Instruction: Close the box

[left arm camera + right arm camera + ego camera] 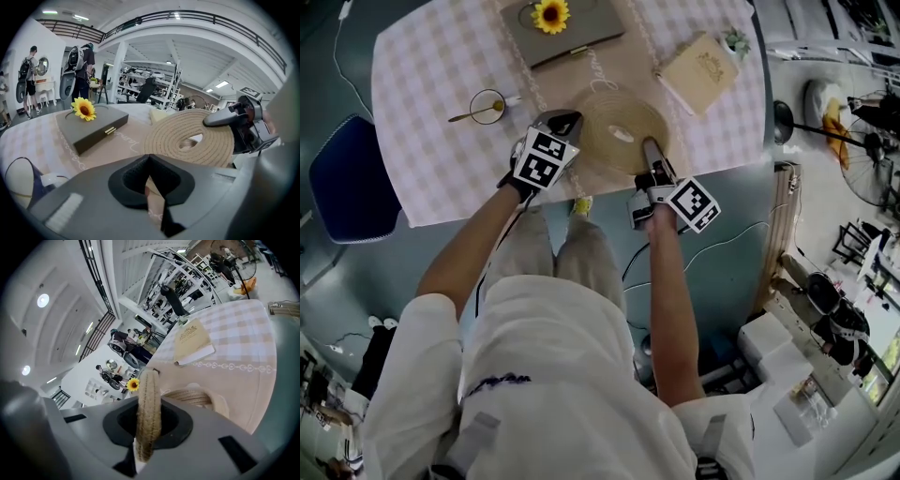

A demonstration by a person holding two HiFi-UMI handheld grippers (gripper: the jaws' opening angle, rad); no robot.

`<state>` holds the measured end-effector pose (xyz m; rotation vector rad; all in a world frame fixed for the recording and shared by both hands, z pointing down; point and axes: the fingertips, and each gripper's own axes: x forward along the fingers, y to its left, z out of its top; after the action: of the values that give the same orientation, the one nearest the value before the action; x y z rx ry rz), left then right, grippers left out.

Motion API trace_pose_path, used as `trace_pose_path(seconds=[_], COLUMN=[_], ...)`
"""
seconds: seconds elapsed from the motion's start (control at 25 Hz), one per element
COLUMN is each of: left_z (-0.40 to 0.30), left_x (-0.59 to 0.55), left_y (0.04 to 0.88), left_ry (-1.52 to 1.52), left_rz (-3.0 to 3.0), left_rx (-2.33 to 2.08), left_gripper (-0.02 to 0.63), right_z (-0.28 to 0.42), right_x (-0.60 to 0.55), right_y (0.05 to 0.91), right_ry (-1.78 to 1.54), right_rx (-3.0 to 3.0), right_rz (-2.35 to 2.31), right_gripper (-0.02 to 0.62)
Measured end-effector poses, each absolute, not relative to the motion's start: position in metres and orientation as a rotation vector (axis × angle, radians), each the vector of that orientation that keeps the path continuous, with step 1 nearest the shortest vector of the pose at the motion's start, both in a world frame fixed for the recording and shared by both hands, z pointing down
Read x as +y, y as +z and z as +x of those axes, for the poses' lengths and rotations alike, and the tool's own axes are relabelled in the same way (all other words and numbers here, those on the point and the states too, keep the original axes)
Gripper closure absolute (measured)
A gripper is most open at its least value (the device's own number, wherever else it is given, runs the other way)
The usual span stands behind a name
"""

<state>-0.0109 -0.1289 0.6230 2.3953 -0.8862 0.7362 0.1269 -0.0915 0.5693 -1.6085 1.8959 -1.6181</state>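
Cup with spoon (487, 106): set at the far left of the checked cloth (422, 75), well apart from the work. It is best left untouched.

Left gripper (565, 122): the jaws are brought fully together with nothing between them. It is placed just beside the left rim of the lid. Whether it touches the lid cannot be told.

Grey case (572, 33): flat and lidded, with a sunflower (550, 14) laid on top. It is set at the table's far edge, behind the lid, and is not judged to be part of this step.

Woven lid (619, 127): a round disc of coiled rope, placed at the near middle of the table. It is gripped at its near-right rim.

Woven base (206, 399): judged to be the box that is to be closed. Only a stretch of its coiled wall is seen, directly under the lid in the right gripper view.

Right gripper (649, 150): the jaws are drawn narrow and clamped on the lid's rim, which is seen edge-on between the pads.

Step in hand: the lid is judged to be going down onto the base. How far it is seated cannot be told.

Method advised:
- The lid is to be kept level and centred over the base wall.
- It is to be lowered slowly.
- The grip is to be let go only once the rim is settled all round.
- The closed left gripper may be used to press the far side flat.

Risk: a one-sided pinch may leave the lid cocked, or the light base may be dragged sideways.

Book (703, 70): laid at the far right, clear of the lid.
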Motion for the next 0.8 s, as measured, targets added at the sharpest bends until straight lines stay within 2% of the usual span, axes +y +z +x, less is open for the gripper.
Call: trace_pose_path(seconds=[0.48,0.8], left_z=[-0.0105,-0.0048], left_x=[-0.1291,-0.1258], left_y=[0.6265,0.6267], left_ry=[0.755,0.869], left_rz=[2.405,2.495], left_rx=[-0.88,-0.82], left_gripper=[0.604,0.604], right_z=[0.1296,0.1309], right_x=[-0.0928,-0.0909], right_y=[0.5742,0.5755], right_ry=[-1.633,-1.607], right_rx=[1.885,1.961], right_rz=[-1.602,-1.679], right_gripper=[0.563,0.551])
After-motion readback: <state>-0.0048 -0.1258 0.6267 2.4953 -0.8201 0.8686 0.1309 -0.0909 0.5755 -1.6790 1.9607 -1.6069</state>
